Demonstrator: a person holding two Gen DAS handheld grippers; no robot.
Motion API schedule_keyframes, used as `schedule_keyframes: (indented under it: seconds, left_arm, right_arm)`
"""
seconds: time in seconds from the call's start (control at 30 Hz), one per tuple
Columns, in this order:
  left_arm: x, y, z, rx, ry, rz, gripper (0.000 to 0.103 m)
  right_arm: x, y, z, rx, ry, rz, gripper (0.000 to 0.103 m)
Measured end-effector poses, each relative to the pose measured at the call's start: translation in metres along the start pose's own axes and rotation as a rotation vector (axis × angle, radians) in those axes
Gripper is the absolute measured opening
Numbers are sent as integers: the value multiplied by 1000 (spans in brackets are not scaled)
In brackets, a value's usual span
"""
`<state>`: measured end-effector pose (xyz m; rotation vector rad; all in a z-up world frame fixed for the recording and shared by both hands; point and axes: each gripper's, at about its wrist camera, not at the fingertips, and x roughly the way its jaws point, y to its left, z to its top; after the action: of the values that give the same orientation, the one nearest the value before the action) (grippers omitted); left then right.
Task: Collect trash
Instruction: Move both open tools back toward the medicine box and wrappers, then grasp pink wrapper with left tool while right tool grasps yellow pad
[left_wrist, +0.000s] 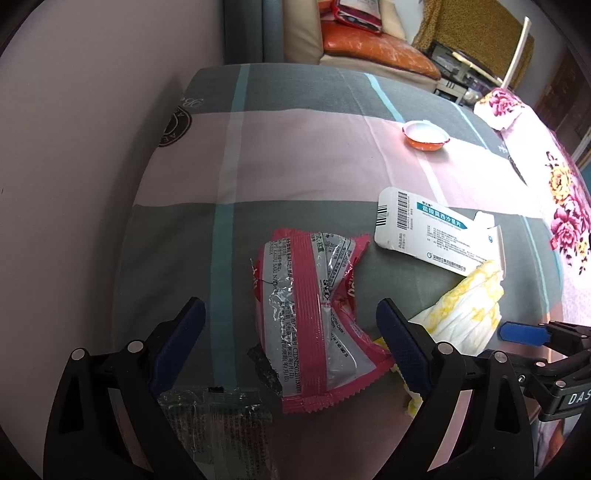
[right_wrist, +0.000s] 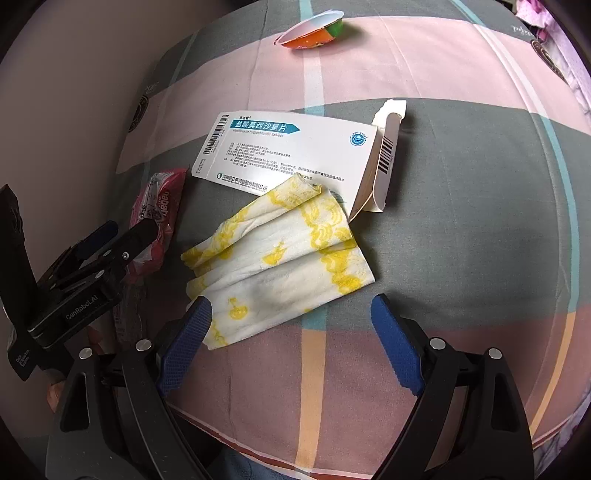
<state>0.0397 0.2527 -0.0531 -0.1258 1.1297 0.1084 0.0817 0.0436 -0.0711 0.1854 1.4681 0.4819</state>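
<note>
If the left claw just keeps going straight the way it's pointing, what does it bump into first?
Most likely the crinkly red and silver snack wrapper. It lies right between the open left claw fingers, on the checked bedsheet. How far above it the claw hangs is hard to judge.

A bed covered by a checked sheet (right_wrist: 461, 177) in grey and pink blocks, crossed by teal and pale stripes, carried 5 pieces of litter. A crumpled pink-and-silver wrapper (left_wrist: 314, 314) lay flat near the bed's edge, with a clear plastic wrapper (left_wrist: 214, 410) just beside it. A flattened white medicine box (right_wrist: 291, 151) with barcodes rested on a grey block, and a yellow-patterned tissue (right_wrist: 280, 262) overlapped its near corner. Well apart from these, an orange cup (right_wrist: 314, 29) with a white inside sat tilted on a pink block.
</note>
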Motion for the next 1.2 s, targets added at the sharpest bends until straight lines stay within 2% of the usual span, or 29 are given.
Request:
schedule_keyframes:
  seconds: [0.33, 0.57, 0.67, 0.73, 0.77, 0.83, 0.93, 1.2]
  left_arm:
    - [-1, 27, 0, -85, 15, -25, 94]
    - [-1, 42, 2, -134, 18, -51, 94]
    - [0, 42, 1, -141, 24, -72, 94]
    - [0, 38, 0, -132, 29, -82, 94]
    - [1, 35, 0, -124, 31, -86, 94]
    - [1, 28, -1, -110, 33, -97, 94]
    - [4, 14, -4, -77, 42, -111, 94]
    - [12, -9, -10, -15, 31, -75, 93]
  right_arm:
    - [17, 19, 25, 29, -71, -14, 84]
    - [25, 33, 38, -22, -144, -132, 81]
    - [26, 40, 35, -73, -166, -183, 67]
    - [26, 43, 31, -108, -176, -200, 49]
    - [25, 43, 29, -122, -177, -197, 44]
    - [23, 40, 27, -139, -168, -180, 20]
    - [20, 29, 24, -125, -149, -135, 11]
    - [-8, -12, 14, -49, -173, -97, 10]
